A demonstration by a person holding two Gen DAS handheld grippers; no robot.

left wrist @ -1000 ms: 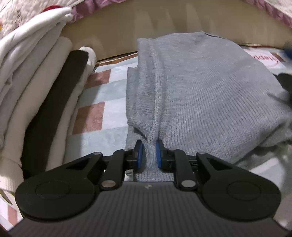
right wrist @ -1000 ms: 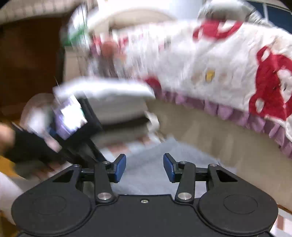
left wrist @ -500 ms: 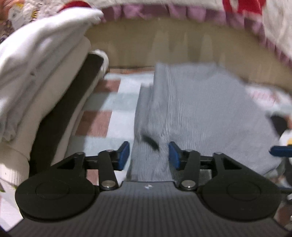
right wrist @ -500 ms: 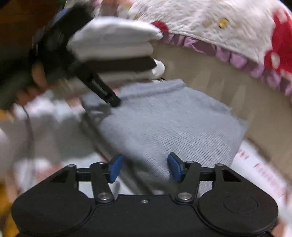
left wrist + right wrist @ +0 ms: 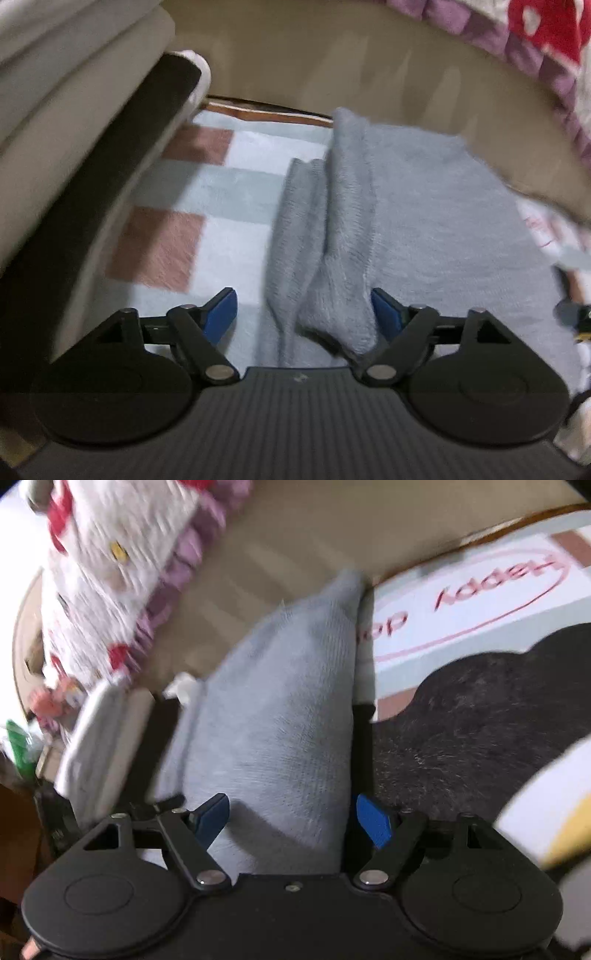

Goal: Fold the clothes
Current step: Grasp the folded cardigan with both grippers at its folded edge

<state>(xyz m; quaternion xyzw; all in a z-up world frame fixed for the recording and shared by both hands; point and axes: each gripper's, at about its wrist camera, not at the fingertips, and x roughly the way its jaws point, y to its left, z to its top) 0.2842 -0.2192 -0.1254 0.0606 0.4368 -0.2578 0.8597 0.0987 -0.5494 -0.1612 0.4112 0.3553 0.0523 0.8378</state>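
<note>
Grey knit sweater [image 5: 424, 229], folded, centre frame on checked mat [image 5: 221, 184]. Left gripper [image 5: 303, 309] and right gripper [image 5: 291, 818]: jaws apart, astride sweater edge. Folded stack [image 5: 74, 122] upper left.

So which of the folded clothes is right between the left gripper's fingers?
The grey knit sweater, lying flat on the checked mat. The white, beige and black clothes are stacked in a pile off to the side.
</note>
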